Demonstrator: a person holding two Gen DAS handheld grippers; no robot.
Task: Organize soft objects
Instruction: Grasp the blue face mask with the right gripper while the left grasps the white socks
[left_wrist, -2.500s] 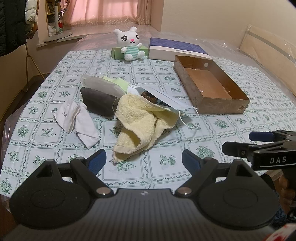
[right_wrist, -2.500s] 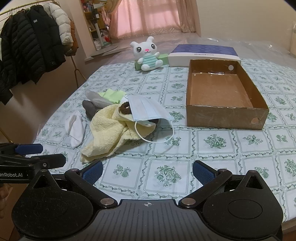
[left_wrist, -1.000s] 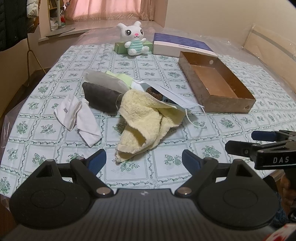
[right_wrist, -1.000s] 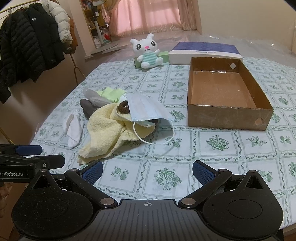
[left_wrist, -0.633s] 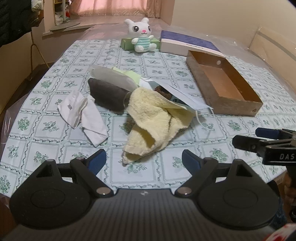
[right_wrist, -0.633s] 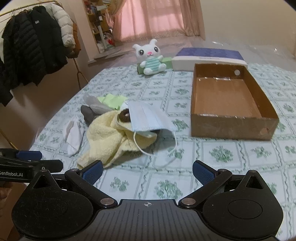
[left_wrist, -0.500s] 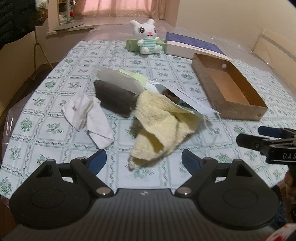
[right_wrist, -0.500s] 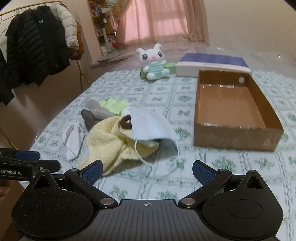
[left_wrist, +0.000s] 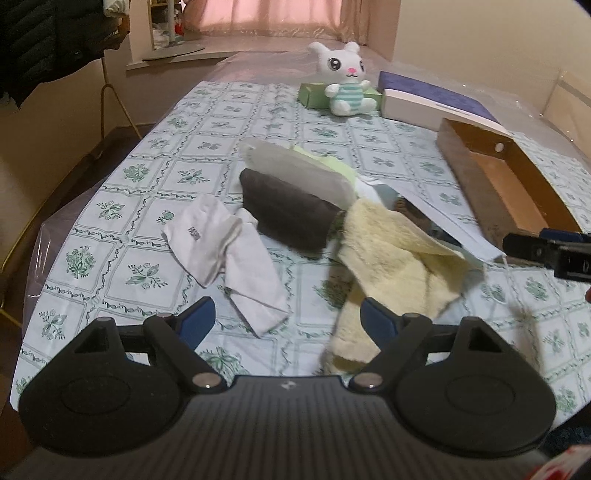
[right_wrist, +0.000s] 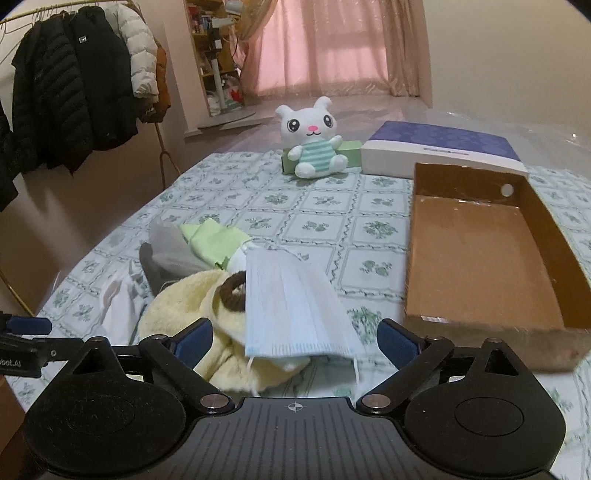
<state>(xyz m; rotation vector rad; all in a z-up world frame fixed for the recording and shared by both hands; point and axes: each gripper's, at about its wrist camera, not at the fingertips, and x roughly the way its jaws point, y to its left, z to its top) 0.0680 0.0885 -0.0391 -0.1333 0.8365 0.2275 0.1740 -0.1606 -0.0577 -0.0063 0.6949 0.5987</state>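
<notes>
Partial white lettering "oot.AI" on the black body of the left gripper, off to the left of the right gripper's fingers, small dark print on the white sock ahead of the left gripper's fingers, too blurred to read

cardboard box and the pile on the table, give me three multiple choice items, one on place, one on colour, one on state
1. Where does the face mask lie?
A. inside the cardboard box
B. on the yellow towel
C. under the plush bunny

2. What colour is the plush bunny's striped shirt?
A. green and white
B. red
C. black

3. What state is the cardboard box in?
A. empty
B. full of cloths
C. closed by a lid

Answers: 1 B, the mask drapes over the yellow towel. 2 A, stripes show on its belly. 3 A, its bare brown floor shows.
</notes>
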